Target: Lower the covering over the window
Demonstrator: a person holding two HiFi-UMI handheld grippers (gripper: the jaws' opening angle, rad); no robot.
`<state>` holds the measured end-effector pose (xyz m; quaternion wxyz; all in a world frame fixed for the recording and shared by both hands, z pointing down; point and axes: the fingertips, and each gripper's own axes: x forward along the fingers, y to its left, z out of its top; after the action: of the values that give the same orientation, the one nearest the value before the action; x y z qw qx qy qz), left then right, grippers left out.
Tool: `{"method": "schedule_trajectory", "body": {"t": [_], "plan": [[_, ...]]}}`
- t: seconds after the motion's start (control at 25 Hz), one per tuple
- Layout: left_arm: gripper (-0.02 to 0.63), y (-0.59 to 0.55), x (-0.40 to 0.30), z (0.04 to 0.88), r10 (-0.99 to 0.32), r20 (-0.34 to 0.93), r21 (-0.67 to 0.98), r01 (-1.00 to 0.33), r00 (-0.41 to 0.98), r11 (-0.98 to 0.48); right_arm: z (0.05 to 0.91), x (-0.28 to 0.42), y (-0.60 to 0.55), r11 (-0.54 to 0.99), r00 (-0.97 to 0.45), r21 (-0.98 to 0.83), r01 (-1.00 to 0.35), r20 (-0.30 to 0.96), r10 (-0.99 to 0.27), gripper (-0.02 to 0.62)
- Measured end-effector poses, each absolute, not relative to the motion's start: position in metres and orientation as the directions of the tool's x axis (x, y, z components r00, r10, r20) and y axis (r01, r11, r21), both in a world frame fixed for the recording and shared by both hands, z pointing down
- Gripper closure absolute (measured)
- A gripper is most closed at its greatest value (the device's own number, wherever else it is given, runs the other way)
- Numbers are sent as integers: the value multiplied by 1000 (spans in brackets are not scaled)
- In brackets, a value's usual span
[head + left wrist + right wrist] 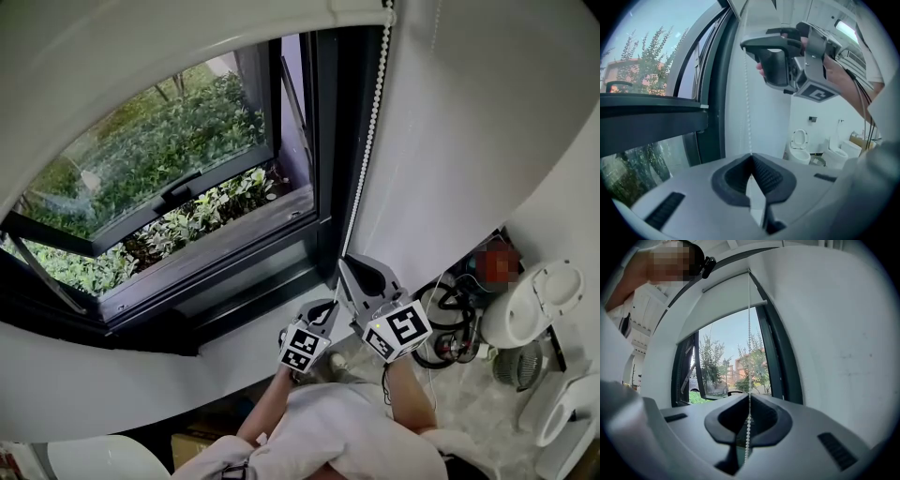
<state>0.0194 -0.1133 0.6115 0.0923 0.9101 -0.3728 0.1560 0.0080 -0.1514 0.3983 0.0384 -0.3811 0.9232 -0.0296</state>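
A white roller blind point(141, 56) covers only the top of the dark-framed window point(323, 141); its bottom bar point(736, 303) shows in the right gripper view. A white bead chain point(370, 131) hangs down the window's right side. My right gripper point(349, 264) is shut on this chain point(749, 423), which runs between its fingers. Just below it, my left gripper point(325, 307) is shut, and the chain point(748, 103) comes down into its closed tips point(751, 154). The right gripper point(743, 47) shows above in the left gripper view.
The window sash point(141, 202) is tilted open outward over green shrubs. A white wall point(450, 141) stands right of the window. Down on the floor at the right are white toilets point(530, 305) and coiled hoses point(450, 328). The person's sleeves point(347, 431) fill the lower edge.
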Motion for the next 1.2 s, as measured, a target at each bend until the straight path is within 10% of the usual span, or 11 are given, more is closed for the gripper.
{"method": "schedule_trajectory", "body": {"t": [1.2], "plan": [[589,-99,11,683,-617,420,146,-721,665,-678,473,10,-145,695,-710,-154,-703,83,-699,591]]}}
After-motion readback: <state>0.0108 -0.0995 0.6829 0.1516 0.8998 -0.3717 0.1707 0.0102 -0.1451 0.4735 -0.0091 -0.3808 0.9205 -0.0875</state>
